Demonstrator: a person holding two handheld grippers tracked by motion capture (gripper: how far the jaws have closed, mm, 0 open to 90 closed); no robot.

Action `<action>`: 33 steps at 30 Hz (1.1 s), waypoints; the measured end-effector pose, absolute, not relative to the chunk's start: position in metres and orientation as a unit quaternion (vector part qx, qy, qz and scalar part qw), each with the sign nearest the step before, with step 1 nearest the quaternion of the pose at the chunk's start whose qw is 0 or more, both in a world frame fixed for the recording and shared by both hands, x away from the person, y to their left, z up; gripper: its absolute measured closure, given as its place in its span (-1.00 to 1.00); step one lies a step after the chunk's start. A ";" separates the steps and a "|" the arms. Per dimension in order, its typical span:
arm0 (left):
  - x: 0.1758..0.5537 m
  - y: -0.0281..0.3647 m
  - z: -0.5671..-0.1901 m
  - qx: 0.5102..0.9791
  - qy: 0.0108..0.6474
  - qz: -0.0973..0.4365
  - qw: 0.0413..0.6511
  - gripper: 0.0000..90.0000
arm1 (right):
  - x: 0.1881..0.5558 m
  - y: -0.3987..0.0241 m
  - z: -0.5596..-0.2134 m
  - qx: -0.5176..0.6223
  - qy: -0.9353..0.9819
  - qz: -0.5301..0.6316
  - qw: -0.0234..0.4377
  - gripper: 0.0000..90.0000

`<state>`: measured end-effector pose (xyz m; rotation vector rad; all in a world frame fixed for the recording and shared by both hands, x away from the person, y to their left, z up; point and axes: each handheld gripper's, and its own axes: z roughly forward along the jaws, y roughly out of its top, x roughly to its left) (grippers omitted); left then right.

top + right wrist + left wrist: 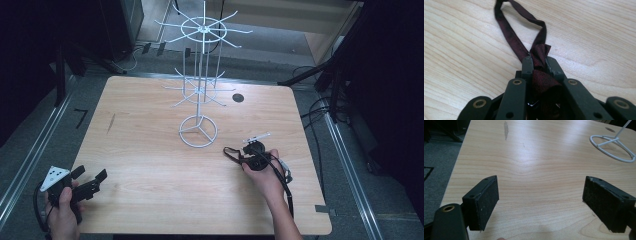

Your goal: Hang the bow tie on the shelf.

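A dark red fabric band [511, 32] lies on the wooden table [150, 150], its loop [231, 152] stretched out to the left of my right hand. My right gripper [539, 62] is shut on the bunched end of this band, which is pinched between the two black jaws. From above, the right gripper [246, 158] sits low over the table's right half, near the foot of a white wire rack [198, 131]. My left gripper [90, 175] rests at the table's front left corner, its jaws wide apart with only bare wood [541, 202] between them.
The white wire rack rises tall at mid-table with spoked arms at two levels; its ring foot [614, 147] is far right in the left gripper view. A small white piece [256, 137] lies just beyond the right gripper. A dark round hole [238, 98] marks the far table.
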<state>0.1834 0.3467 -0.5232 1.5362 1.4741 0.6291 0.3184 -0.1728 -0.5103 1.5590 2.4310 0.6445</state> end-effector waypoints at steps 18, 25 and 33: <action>0.183 0.347 -0.523 0.618 0.595 0.253 0.447 -0.68 | 0.303 -0.179 -0.474 0.523 0.747 0.377 0.164 0.80; 0.183 0.347 -0.523 0.618 0.595 0.253 0.447 -0.68 | 0.298 -0.180 -0.460 0.513 0.734 0.407 0.182 0.79; 0.183 0.347 -0.523 0.619 0.595 0.253 0.446 -0.68 | 0.294 -0.180 -0.449 0.506 0.722 0.424 0.206 0.79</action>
